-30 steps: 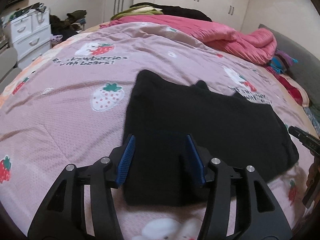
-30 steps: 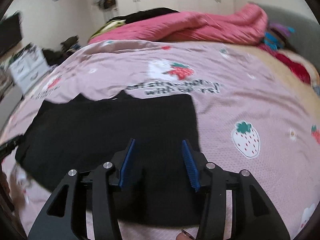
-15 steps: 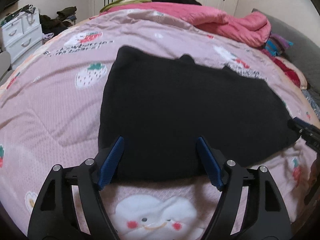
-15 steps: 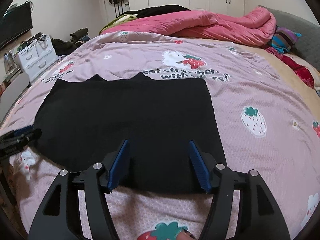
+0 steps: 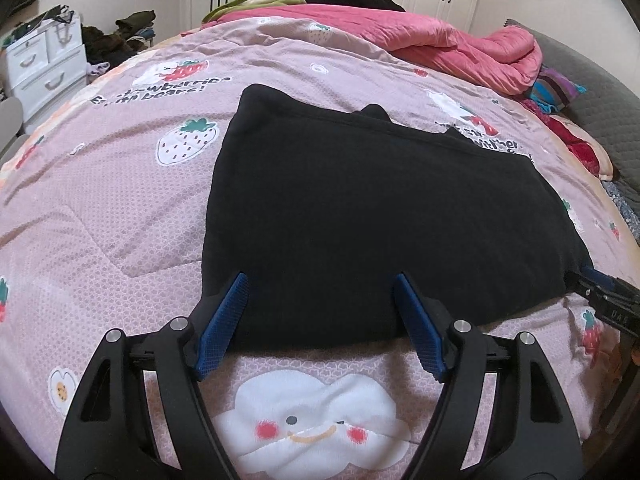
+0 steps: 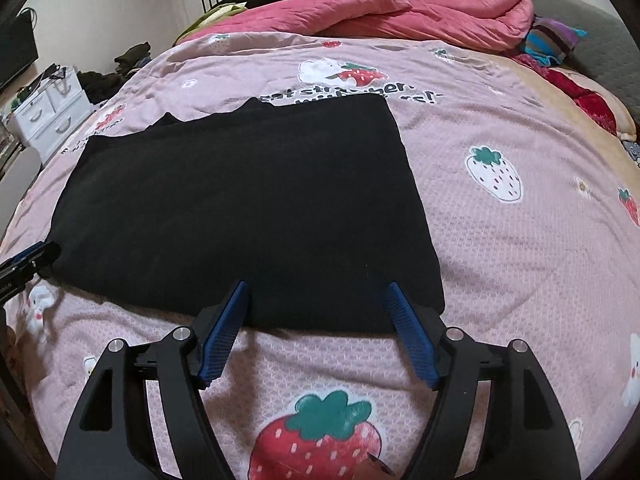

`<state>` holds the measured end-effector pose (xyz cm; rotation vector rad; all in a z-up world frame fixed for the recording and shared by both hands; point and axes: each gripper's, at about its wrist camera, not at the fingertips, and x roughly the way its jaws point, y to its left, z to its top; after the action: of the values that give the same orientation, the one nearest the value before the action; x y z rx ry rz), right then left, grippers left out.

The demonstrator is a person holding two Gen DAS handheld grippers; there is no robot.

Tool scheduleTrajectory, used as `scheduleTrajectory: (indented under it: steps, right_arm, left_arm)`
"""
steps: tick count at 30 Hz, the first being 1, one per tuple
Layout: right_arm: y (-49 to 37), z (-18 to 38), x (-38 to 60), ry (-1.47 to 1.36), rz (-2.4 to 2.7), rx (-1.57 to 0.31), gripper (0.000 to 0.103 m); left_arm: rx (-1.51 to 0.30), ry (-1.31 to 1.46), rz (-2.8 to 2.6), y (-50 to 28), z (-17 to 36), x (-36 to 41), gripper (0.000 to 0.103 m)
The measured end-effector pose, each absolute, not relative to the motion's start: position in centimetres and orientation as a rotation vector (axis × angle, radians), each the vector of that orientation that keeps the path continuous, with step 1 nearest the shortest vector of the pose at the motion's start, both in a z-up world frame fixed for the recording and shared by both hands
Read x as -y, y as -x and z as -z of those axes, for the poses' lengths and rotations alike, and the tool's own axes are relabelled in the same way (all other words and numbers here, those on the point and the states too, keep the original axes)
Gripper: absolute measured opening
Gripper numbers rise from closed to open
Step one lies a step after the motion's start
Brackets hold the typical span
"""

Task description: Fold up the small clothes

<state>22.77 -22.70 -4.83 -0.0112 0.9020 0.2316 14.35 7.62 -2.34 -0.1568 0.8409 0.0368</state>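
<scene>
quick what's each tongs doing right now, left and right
Left tongs: open, empty, at the black garment's near edge.
Right tongs: open, empty, same edge.

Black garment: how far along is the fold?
The black garment lies flat on the pink bedspread in a neat rectangle, seemingly already folded once. Left gripper and right gripper hang open at its near edge, holding nothing. Any further fold remains.
</scene>
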Motion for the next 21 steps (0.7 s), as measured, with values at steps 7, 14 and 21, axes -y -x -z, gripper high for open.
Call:
scheduleTrajectory:
  steps: [7, 14, 21]
  right_arm:
    - [-22.1, 4.3, 22.6, -0.012, -0.249, -0.868, 0.088]
    - [-21.5, 3.4, 22.6, 0.003, -0.232, -0.823, 0.095]
    - [-21.5, 3.1, 22.7, 0.002, -0.215, -0.809, 0.098]
  left_arm:
    - [-0.838, 0.162, -0.035, -14.3, 2.2, -7.7, 0.067]
    - [-0.816, 0.189, -0.015, -13.9, 1.7, -7.6, 0.072]
    - [-0.800, 0.202, -0.017, -13.6, 1.3, -7.7, 0.086]
